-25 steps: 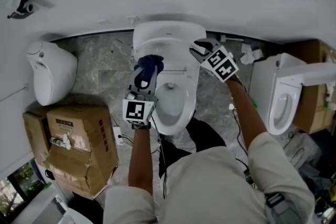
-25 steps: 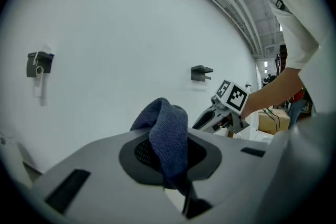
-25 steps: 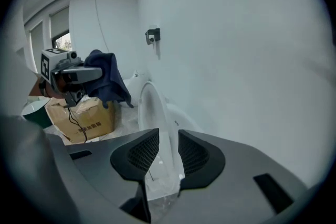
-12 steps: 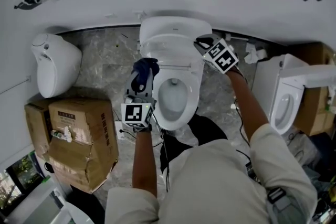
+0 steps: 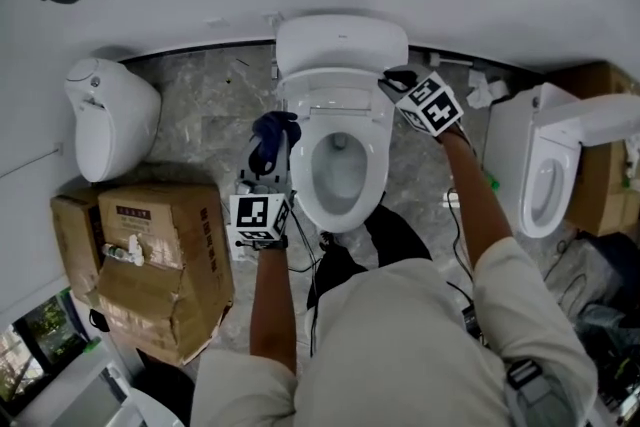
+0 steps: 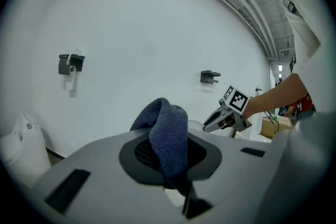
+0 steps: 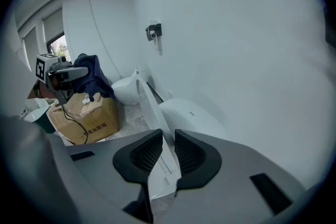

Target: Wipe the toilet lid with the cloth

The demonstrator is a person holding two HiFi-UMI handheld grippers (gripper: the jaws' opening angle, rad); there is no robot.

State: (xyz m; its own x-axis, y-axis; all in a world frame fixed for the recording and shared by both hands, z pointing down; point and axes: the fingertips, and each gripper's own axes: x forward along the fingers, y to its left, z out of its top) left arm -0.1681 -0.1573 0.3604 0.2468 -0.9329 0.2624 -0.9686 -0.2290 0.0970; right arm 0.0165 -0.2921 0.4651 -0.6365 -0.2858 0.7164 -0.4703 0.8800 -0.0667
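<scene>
Hazard: right tongs (image 5: 392,80) stand narrow and are opening around the raised toilet lid's (image 7: 151,107) edge, so the lid may fall shut once freed. The cloth (image 6: 168,134), pinched in the left tongs (image 5: 272,150), hangs beside the seat, apart from the lid, and may slip. Count: cloth, one; lid, one; tongs, two; toilets (image 5: 305,175), three.

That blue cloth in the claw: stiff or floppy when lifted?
Probably floppy: the blue cloth arches and droops over the left claw that pinches it. Likely light and not slippery; its knobbly weave looks grippy.
</scene>
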